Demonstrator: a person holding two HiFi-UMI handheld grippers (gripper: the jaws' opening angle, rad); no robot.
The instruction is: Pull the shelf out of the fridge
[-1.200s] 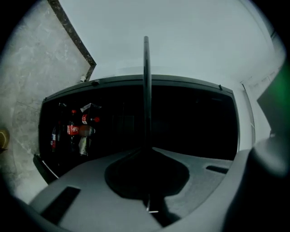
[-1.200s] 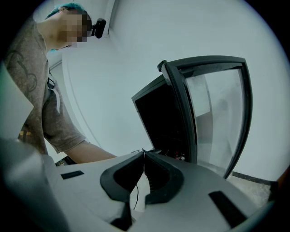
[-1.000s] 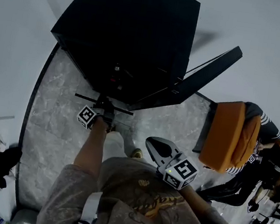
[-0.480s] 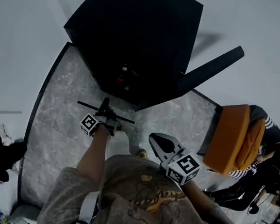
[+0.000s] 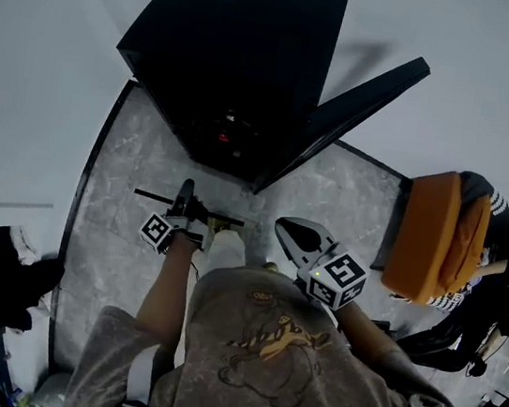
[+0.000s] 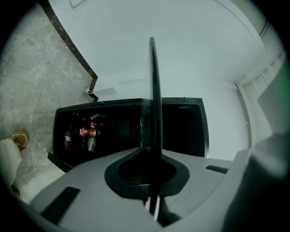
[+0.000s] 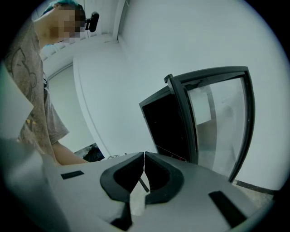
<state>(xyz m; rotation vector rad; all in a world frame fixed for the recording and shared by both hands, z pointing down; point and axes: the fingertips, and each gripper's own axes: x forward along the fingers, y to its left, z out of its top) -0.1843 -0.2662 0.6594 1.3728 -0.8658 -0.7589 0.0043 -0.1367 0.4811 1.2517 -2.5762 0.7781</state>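
- Shelf (image 6: 154,81): one, clamped by its edge in the left gripper (image 6: 152,149) and hanging over the stone floor (image 5: 128,160), clear of the fridge. It looks thin, flat and stiff, probably light. Gripped at one edge, it will likely lever and twist (glass or wire, I can't tell), so a hold at mid-edge is best.
- Right gripper (image 7: 143,158): one, jaws closed on nothing, hovering beside the person's body.
- Fridge (image 5: 238,63): one, black, with its single door (image 5: 363,110) swung open.
- Bottles (image 6: 84,133): a few inside, too small to count surely.
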